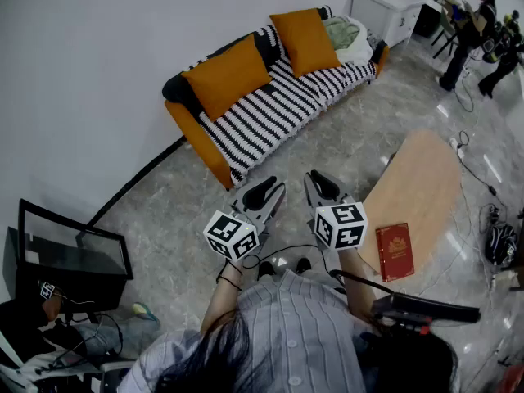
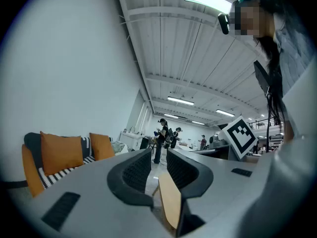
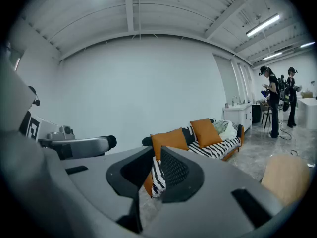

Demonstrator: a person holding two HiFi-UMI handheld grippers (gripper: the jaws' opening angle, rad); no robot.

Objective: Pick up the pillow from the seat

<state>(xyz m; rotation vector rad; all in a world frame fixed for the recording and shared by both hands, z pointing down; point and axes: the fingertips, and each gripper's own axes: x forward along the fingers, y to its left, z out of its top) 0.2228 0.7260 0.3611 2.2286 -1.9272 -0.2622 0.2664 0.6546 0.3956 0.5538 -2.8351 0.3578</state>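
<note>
Two orange pillows stand against the back of a black-and-white striped sofa [image 1: 270, 117], one at its left end [image 1: 227, 75] and one further right [image 1: 304, 39]. My left gripper [image 1: 266, 193] and right gripper [image 1: 322, 185] are held side by side over the floor, well short of the sofa's front edge. Both are shut with nothing between the jaws. In the left gripper view the pillows [image 2: 60, 152] show far off at the left, past the gripper [image 2: 158, 165]. In the right gripper view, one pillow [image 3: 171, 139] sits just above the gripper [image 3: 157, 165].
A light wooden table [image 1: 413, 195] stands to my right with a red book [image 1: 395, 251] on its near end. A black glass-topped stand [image 1: 70, 256] is at the left wall. A white cabinet [image 1: 385, 11] and two people [image 1: 467, 35] are beyond the sofa's right end.
</note>
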